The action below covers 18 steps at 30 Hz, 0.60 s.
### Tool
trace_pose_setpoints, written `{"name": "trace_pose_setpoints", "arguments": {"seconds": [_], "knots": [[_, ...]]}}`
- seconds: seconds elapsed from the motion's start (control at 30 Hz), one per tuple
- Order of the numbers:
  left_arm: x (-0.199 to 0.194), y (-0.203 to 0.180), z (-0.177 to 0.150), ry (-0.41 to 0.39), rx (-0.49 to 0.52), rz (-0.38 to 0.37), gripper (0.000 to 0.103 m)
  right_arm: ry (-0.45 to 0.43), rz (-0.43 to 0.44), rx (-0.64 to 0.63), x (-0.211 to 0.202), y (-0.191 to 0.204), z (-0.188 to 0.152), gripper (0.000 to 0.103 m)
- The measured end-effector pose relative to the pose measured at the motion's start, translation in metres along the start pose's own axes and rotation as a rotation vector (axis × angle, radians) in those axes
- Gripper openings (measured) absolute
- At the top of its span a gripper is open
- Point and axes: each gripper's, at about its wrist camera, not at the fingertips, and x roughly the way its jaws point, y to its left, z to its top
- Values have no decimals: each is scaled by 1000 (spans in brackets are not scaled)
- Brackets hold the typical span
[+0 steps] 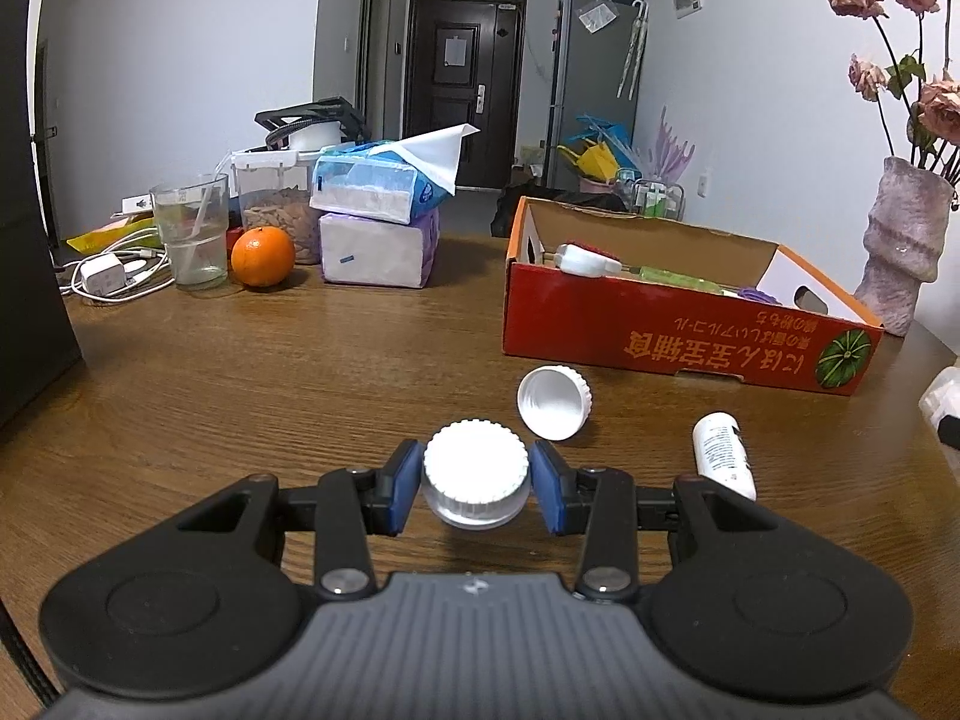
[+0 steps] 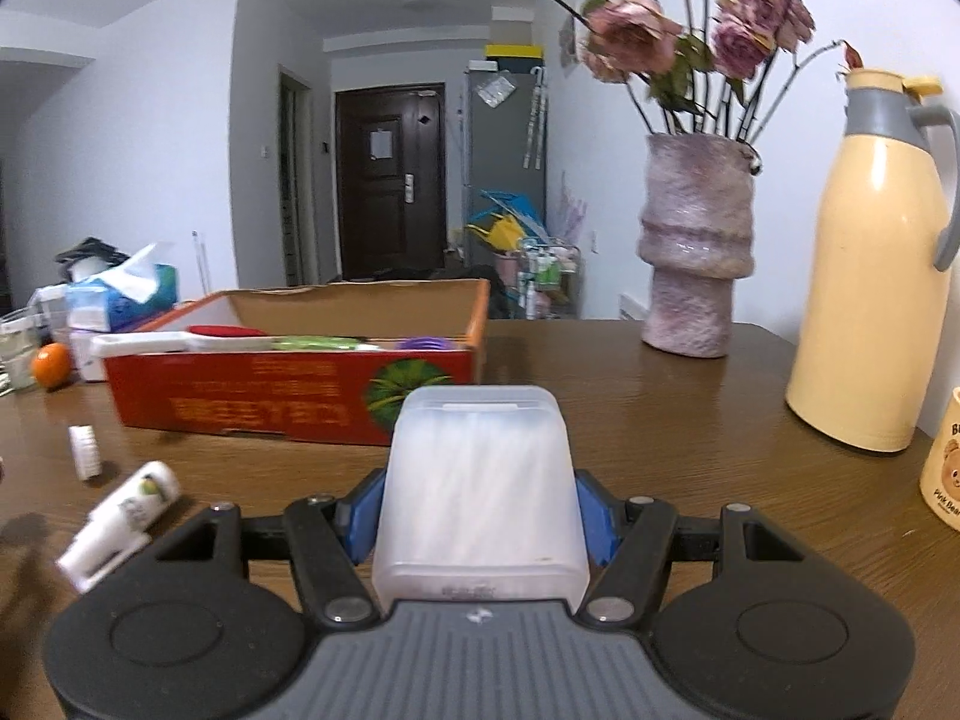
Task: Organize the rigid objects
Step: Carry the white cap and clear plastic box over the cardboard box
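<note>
My left gripper (image 1: 476, 477) is shut on a white ribbed jar lid (image 1: 476, 465), held just above the wooden table (image 1: 240, 372). A second white lid (image 1: 553, 401) lies tilted on its edge just beyond it, and a small white tube (image 1: 723, 456) lies to the right. My right gripper (image 2: 478, 516) is shut on a translucent plastic box (image 2: 478, 492) with white sticks inside. The orange cardboard box (image 2: 288, 402) stands straight ahead of it, holding a white handled tool, a green item and a purple item. The same cardboard box (image 1: 660, 330) sits at the right in the left wrist view.
A pink vase (image 2: 696, 252) with dried roses and a cream thermos (image 2: 870, 276) stand right of the cardboard box, a bear-printed cup (image 2: 942, 462) at the edge. Tissue packs (image 1: 378, 222), an orange (image 1: 263, 256), a glass (image 1: 192, 234) and cables crowd the far left.
</note>
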Motion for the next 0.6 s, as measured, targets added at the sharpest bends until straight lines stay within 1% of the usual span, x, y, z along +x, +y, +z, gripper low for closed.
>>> {"name": "trace_pose_setpoints", "arguments": {"seconds": [0.33, 0.6], "knots": [[-11, -7, 3, -16, -1, -24, 41, -22, 39, -5, -17, 39, -2, 63], [-19, -19, 11, -31, 4, -56, 41, -28, 76, 16, -20, 54, 3, 63]]}}
